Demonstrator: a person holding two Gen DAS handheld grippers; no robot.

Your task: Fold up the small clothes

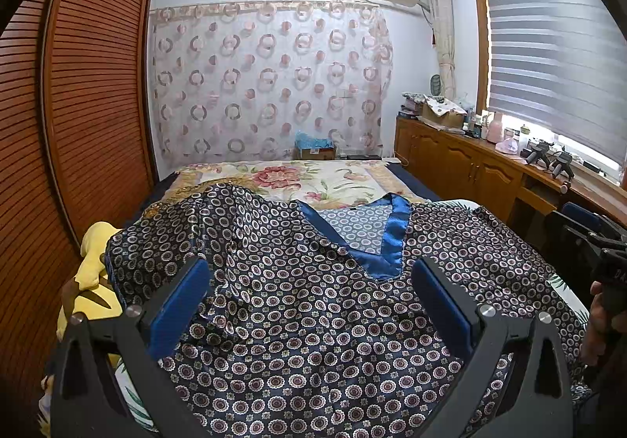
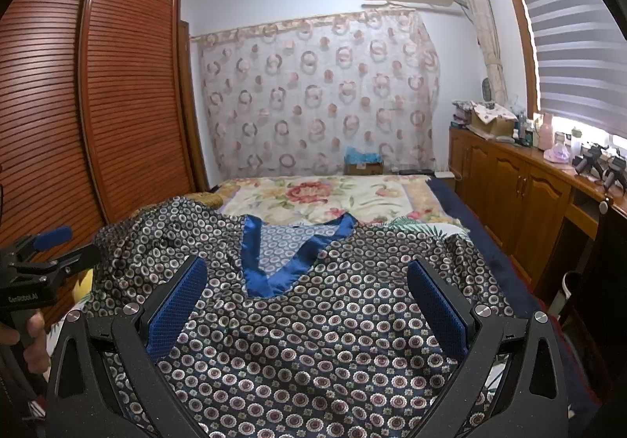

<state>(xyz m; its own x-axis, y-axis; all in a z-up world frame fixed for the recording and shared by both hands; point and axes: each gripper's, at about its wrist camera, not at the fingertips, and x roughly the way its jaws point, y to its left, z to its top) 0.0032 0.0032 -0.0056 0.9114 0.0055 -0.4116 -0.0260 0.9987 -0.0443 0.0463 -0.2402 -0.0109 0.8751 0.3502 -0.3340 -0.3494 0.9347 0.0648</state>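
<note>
bed holds one patterned top — two grippers spread wide.

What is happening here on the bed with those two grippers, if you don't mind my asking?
A person is holding a two-finger gripper in each hand over a dark patterned top with a blue V-neck trim, spread front-up on the bed. The left gripper and the right gripper are both wide open and grip nothing. The top's left side is bunched up rather than flat, and no fold has been made yet, so the folding looks about to begin.
</note>
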